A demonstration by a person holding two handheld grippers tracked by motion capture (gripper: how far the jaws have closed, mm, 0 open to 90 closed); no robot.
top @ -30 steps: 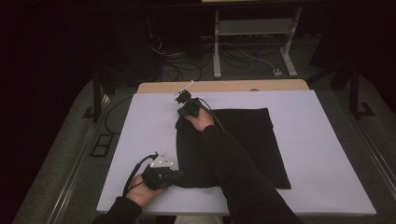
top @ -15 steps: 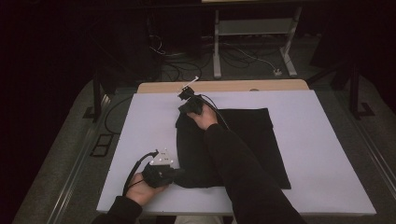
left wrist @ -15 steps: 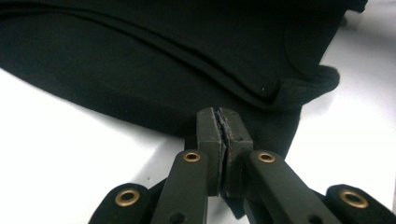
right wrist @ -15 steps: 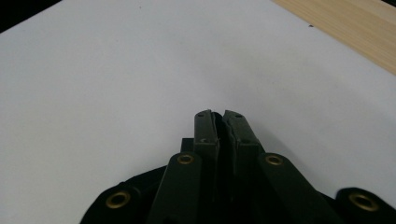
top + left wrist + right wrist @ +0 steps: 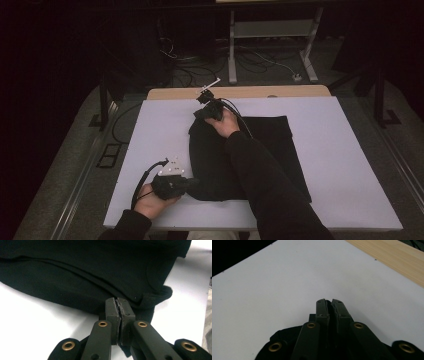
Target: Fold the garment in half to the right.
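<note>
Black cloth (image 5: 82,272) (folded) in both claws

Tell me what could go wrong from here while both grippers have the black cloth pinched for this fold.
1. The left gripper pinches only the black cloth's thin edge; it may slip out.
2. The right gripper holds the far corner with the cloth bunched under it, so the fold may land crooked.
3. The right forearm lies across the cloth and could drag it.

Dim, dark surroundings around a brightly lit white table (image 5: 150,130); soft gripper views, slightly blurred near jaws.
</note>
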